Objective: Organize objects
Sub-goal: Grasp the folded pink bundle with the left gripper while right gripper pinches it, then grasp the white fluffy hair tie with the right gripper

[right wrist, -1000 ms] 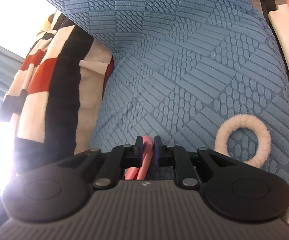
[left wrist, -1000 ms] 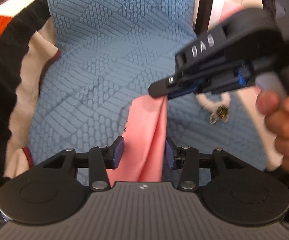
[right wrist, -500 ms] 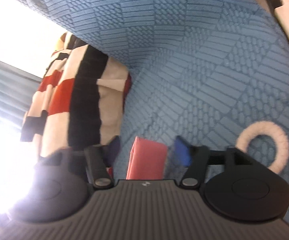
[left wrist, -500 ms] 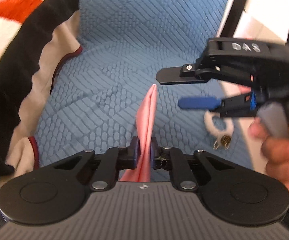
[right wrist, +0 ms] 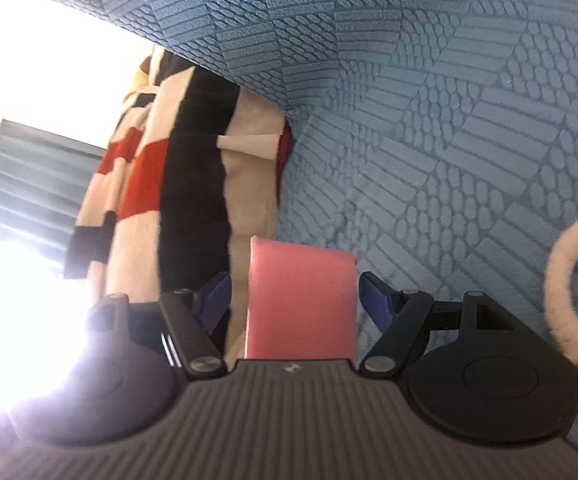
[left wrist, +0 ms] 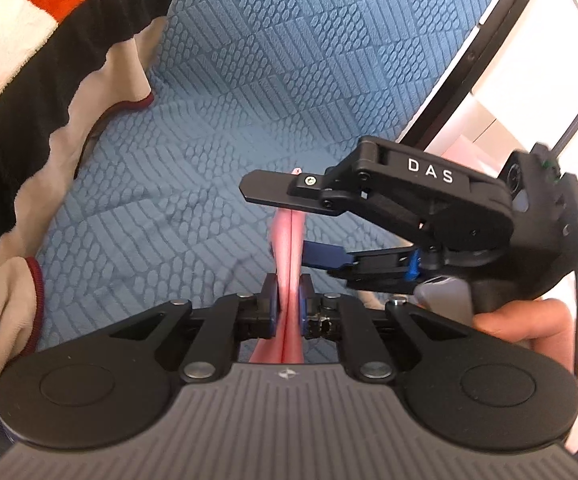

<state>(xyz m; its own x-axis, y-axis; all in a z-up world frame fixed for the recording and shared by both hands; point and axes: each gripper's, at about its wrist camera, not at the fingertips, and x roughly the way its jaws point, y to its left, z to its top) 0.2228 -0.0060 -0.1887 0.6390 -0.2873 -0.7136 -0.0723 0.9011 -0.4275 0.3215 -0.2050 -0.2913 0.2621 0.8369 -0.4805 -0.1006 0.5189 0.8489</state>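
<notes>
A folded pink cloth stands edge-on above the blue quilted sofa seat. My left gripper is shut on the pink cloth near its lower edge. My right gripper comes in from the right, open, one finger above the cloth's top and one beside it. In the right wrist view the pink cloth shows flat-on between the open right gripper's blue pads, untouched by them.
A red, black and cream striped blanket lies on the left of the sofa; it also shows in the right wrist view. A fluffy cream ring with a metal clasp lies on the seat at right. A black frame borders the sofa.
My left gripper closed on the pink cloth. My right gripper let go of it, opened wide and now sits astride its top edge.
</notes>
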